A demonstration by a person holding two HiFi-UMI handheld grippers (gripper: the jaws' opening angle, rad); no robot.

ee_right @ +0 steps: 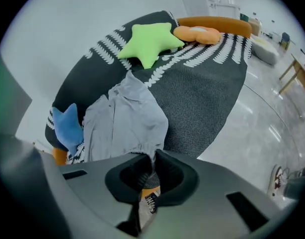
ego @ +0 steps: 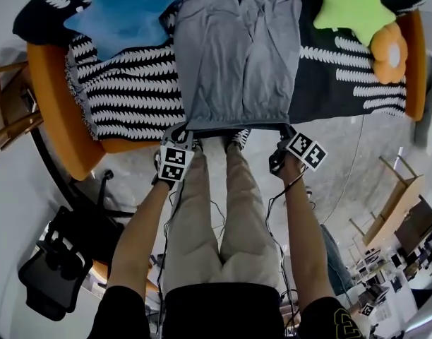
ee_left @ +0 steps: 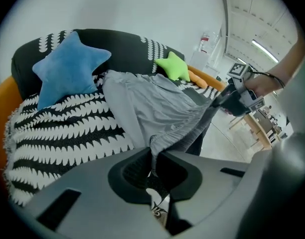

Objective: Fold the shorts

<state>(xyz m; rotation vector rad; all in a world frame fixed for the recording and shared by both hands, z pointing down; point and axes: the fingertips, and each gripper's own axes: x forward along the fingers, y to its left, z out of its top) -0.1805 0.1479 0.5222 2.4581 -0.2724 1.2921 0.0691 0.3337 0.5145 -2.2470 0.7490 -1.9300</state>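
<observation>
Grey shorts lie flat on the black-and-white throw of an orange sofa, legs toward the back and waistband at the near edge. My left gripper is shut on the waistband's left corner; in the left gripper view the gathered fabric runs into the closed jaws. My right gripper is shut on the waistband's right corner, and the right gripper view shows the shorts pinched at its jaws. The waistband is stretched taut between the two. The right gripper also shows in the left gripper view.
A blue star cushion lies left of the shorts, a green star cushion and an orange flower cushion to the right. The orange sofa rim curves round. A black chair stands on the floor at lower left.
</observation>
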